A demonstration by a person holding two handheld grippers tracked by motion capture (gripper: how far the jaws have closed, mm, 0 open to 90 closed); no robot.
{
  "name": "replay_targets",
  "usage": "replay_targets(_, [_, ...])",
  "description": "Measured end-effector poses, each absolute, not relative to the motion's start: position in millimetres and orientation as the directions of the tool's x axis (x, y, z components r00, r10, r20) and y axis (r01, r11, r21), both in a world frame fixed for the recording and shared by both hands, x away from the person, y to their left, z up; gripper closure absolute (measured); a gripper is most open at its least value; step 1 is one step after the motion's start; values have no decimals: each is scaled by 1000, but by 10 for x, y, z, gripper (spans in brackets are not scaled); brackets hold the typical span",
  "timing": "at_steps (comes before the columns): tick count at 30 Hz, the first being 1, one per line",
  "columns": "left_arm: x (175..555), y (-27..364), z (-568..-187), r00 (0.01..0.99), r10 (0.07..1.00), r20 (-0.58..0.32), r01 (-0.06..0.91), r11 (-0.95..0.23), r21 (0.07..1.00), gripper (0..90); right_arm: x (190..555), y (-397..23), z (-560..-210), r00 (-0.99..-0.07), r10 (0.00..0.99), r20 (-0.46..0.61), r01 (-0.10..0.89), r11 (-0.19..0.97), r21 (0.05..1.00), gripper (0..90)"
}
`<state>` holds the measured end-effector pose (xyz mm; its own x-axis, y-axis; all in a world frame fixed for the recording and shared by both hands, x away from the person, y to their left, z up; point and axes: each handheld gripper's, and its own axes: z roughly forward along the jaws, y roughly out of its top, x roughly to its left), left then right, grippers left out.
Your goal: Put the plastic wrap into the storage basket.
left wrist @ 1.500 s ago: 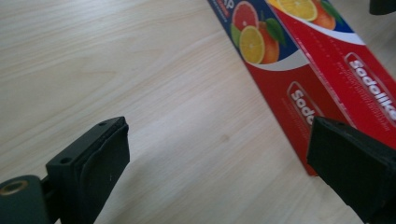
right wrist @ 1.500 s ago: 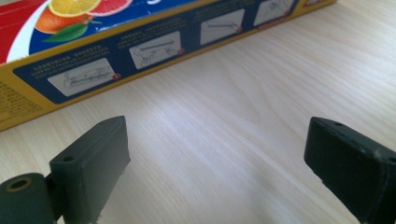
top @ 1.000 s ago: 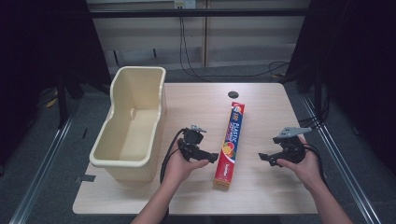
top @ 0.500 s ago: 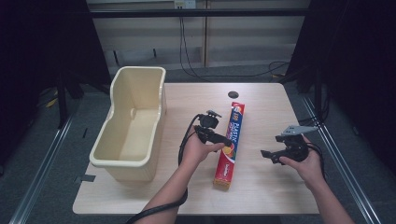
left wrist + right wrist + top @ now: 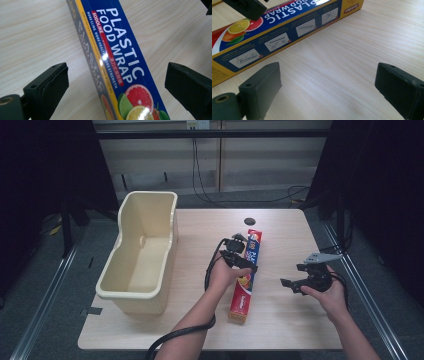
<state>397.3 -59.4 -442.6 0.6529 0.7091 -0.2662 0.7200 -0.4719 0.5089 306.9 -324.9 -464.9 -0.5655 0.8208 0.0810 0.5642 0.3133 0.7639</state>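
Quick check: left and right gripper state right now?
Left gripper: open, jaws either side of the plastic wrap box, not closed on it.
Right gripper: open, holding nothing, over the table.

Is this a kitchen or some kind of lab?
Probably a lab or test room, not a kitchen. A bare wooden table stands among dark curtains and loose cables, holding just a plastic wrap box and a cream bin.

Blue plastic wrap box (image 5: 246, 273) lies flat, lengthwise, mid-table (image 5: 280, 330).

Lab: black curtains (image 5: 45, 180), floor rails (image 5: 47, 295), cables (image 5: 200, 175).
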Motion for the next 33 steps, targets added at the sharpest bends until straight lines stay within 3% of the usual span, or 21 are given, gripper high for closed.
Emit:
replay_targets(11, [4018, -707, -4561, 635, 730, -251, 742, -487, 460, 92, 3063, -3264, -4626, -548, 832, 82, 558, 291, 777, 64])
replay_targets(20, [4031, -770, -4605, 612, 744, -270, 767, -475, 431, 259, 3063, -3276, -4615, -549, 831, 92, 553, 279, 785, 64])
replay_targets(26, [4020, -656, -4562, 576, 766, -287, 799, -454, 394, 320, 3070, -3278, -4624, -551, 830, 83, 548, 285, 786, 64])
replay_targets(33, [3915, -361, -4499, 600, 759, -253, 787, -505, 354, 373, 3079, -3273, -4622, -555, 827, 92, 547, 279, 789, 64])
